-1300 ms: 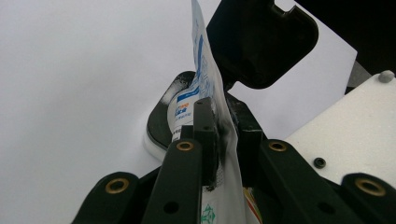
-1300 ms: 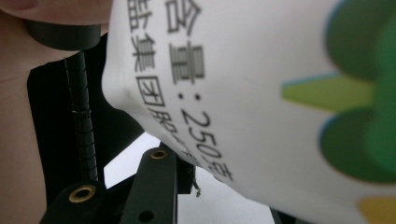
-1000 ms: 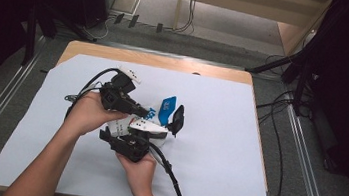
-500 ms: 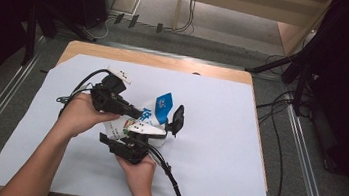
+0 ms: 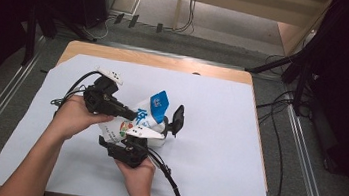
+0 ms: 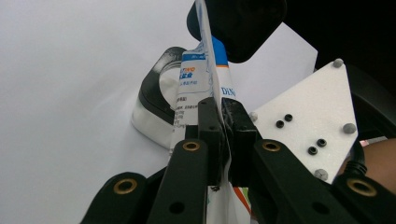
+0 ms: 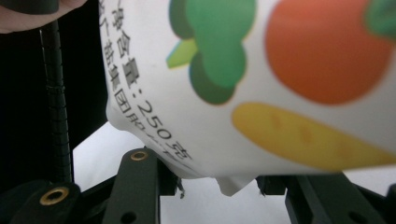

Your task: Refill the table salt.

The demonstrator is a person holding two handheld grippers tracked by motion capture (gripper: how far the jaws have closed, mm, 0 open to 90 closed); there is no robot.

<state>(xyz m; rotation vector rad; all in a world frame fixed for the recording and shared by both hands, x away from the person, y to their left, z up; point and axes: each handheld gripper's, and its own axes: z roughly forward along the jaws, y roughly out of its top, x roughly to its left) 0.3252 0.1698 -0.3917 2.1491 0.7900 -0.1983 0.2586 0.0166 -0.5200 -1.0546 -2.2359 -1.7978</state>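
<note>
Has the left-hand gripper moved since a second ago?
Yes. In the high view the left gripper, pinching the white bag, has slid left, away from the table's right edge and toward its left one.

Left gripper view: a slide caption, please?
Left hand-held gripper pinches the thin edge of a printed pouch above the white table.

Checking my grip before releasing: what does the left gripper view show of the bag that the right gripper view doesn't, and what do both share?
Left gripper view: the left claw shut on the thin edge of the bag, blue band above. Right gripper view: the bag's printed side with orange, green and yellow pictures, sagging between the right claw, whose jaws have just been opening. Both: the same white bag over the white table cover.
</note>
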